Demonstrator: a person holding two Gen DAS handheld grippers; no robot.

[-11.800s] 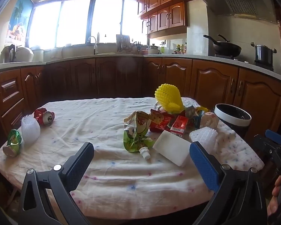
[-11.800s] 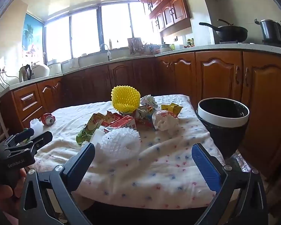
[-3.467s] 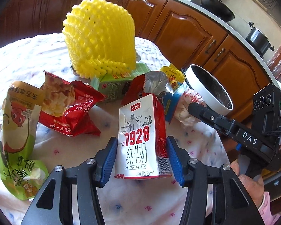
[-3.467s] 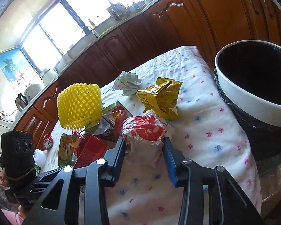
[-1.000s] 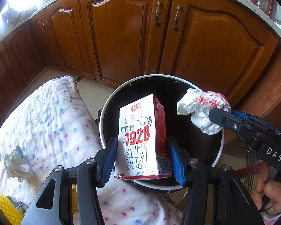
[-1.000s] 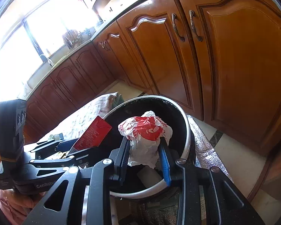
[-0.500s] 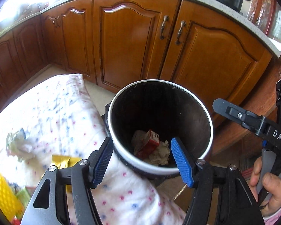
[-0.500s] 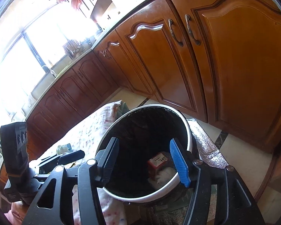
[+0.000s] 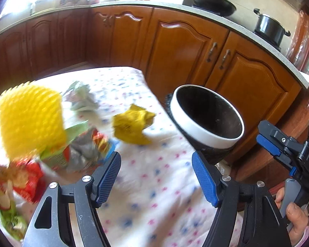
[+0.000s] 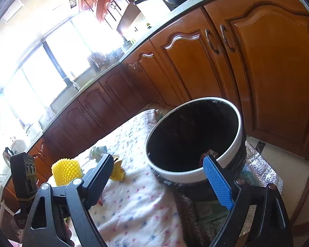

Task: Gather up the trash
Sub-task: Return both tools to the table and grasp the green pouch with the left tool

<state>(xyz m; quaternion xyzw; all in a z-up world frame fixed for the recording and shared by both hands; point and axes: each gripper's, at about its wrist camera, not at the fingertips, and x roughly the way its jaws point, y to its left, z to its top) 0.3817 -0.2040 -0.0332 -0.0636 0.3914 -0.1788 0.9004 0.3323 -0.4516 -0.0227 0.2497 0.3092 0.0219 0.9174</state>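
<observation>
Left gripper [image 9: 156,175]: blue-padded fingers [image 9: 109,177] apart and opening, nothing between them. It's over the table [image 9: 154,195], which is covered in a white cloth with red and blue dots.

Right gripper [image 10: 160,181]: fingers wide and opening, empty. It's at the near rim of the round black trash bin with a white rim band [image 10: 195,177]. In the left wrist view this gripper shows at the right edge, with a hand [image 9: 296,216] on its grip.

Bin stands off the table's edge, in front of the brown wooden cabinet doors [image 9: 195,47]. Red-and-white carton corner [image 10: 211,154] is visible low inside it, just behind the right finger.

Trash on the table, blurred in the left view:
- crumpled yellow wrapper [image 9: 134,125], nearest the bin
- crumpled pale green-grey paper wad [image 9: 82,98], behind it
- yellow foam fruit net [image 9: 31,119], upright
- silver and green foil wrappers [image 9: 82,150], beside the left finger
- red snack bag [image 9: 24,179], far left
- green pouch [image 9: 8,216], bottom-left corner
</observation>
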